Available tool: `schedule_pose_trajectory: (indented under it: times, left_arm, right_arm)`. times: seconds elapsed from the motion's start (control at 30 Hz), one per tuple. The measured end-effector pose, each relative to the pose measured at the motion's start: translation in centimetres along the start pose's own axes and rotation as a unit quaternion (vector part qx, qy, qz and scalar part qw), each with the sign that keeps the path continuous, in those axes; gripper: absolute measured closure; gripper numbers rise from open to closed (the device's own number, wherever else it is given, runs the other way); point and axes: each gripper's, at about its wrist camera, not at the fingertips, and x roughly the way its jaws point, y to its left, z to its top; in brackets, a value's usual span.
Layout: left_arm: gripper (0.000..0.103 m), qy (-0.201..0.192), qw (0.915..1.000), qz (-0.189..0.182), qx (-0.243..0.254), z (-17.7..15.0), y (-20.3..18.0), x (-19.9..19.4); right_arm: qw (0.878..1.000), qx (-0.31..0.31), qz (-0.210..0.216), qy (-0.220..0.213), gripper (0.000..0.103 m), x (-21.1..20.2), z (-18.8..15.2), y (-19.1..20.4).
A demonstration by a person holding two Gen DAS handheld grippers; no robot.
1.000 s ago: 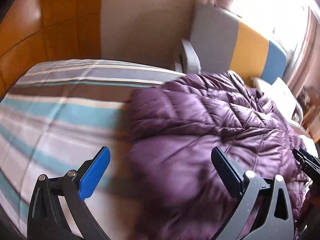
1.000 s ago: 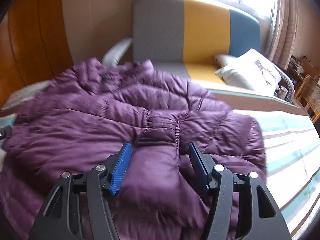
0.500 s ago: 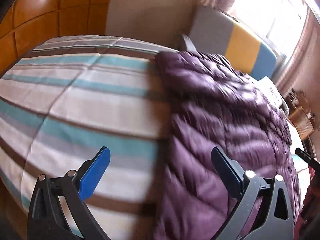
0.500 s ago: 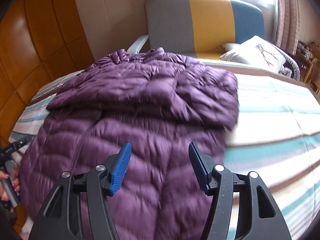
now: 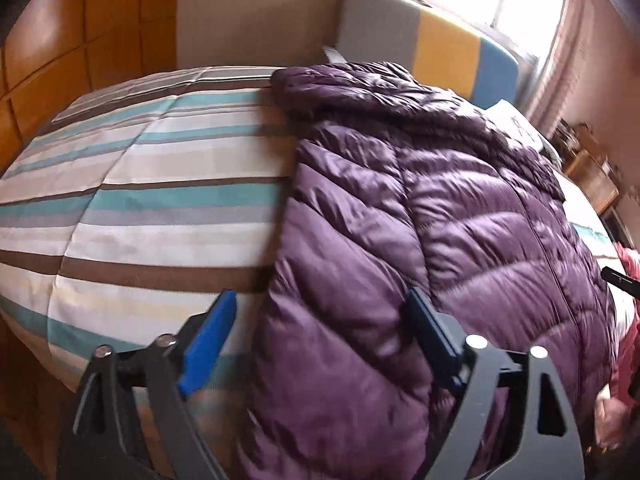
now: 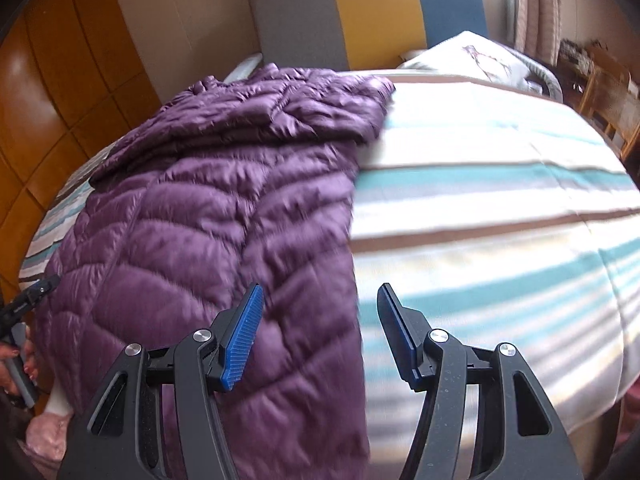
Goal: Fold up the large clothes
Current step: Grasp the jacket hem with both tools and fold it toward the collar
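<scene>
The jacket (image 6: 208, 216) lies lengthwise on the bed (image 6: 500, 200), hood toward 12 o'clock, sleeves apparently folded in. Both tools are released and hold nothing: the left tool (image 5: 320, 344) straddles the jacket's left hem edge, the right tool (image 6: 320, 332) its right. We judge the next step is to grip both hem corners evenly and carry them toward 12 o'clock. The pillow (image 6: 472, 56) and sofa (image 6: 360, 16) sit beyond, clear of the fold.

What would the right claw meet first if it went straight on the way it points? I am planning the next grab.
Probably the purple jacket's right edge, which runs between the open fingers of the right claw, with the striped bedspread just beside it. Depth is hard to judge through the fisheye.
</scene>
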Motion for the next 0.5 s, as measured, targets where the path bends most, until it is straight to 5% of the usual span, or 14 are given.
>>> schedule_pose_trajectory:
  times: [0.5]
  left_arm:
    - [0.053,0.028,0.9978,-0.047,0.037,-3.2,1.0,-3.1]
  right_arm:
    - [0.996,0.017,0.047,0.072,0.056,-2.6,-5.8,-1.8]
